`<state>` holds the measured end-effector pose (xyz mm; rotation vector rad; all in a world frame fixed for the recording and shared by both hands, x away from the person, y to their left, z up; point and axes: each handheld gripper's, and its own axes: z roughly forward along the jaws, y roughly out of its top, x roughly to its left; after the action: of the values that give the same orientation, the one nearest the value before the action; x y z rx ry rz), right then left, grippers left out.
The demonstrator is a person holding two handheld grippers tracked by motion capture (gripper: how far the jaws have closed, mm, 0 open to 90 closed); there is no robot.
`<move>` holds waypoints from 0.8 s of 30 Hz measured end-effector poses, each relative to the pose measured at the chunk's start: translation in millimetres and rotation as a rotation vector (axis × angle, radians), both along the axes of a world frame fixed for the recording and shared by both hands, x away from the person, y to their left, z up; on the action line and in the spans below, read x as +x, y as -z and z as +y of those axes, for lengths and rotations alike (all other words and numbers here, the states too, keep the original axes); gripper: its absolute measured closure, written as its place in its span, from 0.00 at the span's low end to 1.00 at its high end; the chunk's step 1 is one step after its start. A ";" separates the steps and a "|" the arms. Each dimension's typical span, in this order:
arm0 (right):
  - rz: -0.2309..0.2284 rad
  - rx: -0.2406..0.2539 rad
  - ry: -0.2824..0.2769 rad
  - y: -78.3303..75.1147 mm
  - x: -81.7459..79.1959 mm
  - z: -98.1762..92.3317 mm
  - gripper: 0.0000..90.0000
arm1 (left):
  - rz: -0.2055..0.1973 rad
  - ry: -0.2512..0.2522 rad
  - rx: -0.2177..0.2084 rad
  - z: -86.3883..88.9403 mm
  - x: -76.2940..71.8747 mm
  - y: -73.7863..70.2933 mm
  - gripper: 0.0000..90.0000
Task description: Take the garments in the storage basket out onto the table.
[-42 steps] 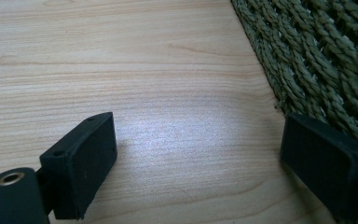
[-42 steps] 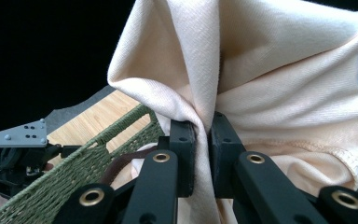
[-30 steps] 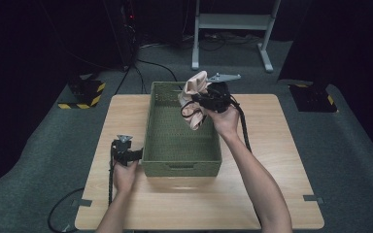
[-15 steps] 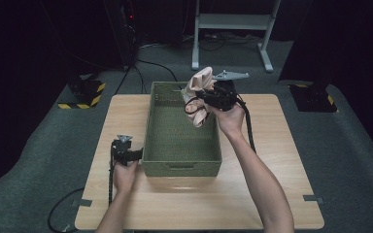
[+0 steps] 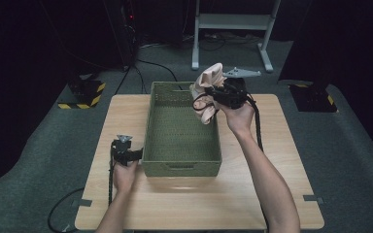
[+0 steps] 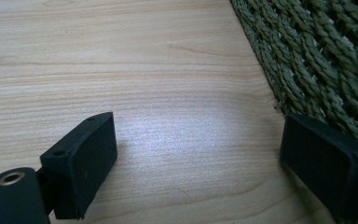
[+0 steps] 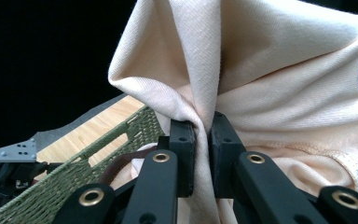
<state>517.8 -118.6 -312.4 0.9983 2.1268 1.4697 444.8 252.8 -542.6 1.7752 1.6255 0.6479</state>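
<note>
A pale pink cloth (image 5: 207, 87) with a dark strap hangs bunched over the far right corner of the green woven basket (image 5: 180, 167). My right gripper (image 5: 212, 93) is shut on a fold of the cloth (image 7: 261, 93); its jaws pinch the fabric with almost no gap. My left gripper (image 5: 135, 154) rests on the wooden table (image 5: 194, 204) at the basket's near left corner. In the left gripper view this gripper (image 6: 198, 172) stands open over bare wood, one jaw against the basket's woven wall (image 6: 317, 60).
The basket's inside looks bare where it shows. Black-and-yellow striped floor stands (image 5: 85, 94) sit left of the table, and a white metal frame (image 5: 233, 29) stands behind it. Cables trail from both grippers across the table.
My right gripper has carried the cloth a little to the right and upward, from over the basket's far end toward its far right corner. The left gripper has stayed put.
</note>
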 end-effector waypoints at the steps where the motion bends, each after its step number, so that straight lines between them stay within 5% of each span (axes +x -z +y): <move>1: 0.000 0.000 0.002 -0.2 -0.2 -1.8 0.91 | 0.000 0.000 0.000 0.0 0.0 0.0 0.13; 24: -0.012 0.031 0.080 -2.6 -3.6 -50.6 0.91 | 0.000 -0.001 0.001 -0.2 0.0 0.0 0.13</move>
<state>514.2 -169.2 -309.8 1.0702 2.0378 1.4704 444.8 252.5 -542.6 1.7751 1.6264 0.6488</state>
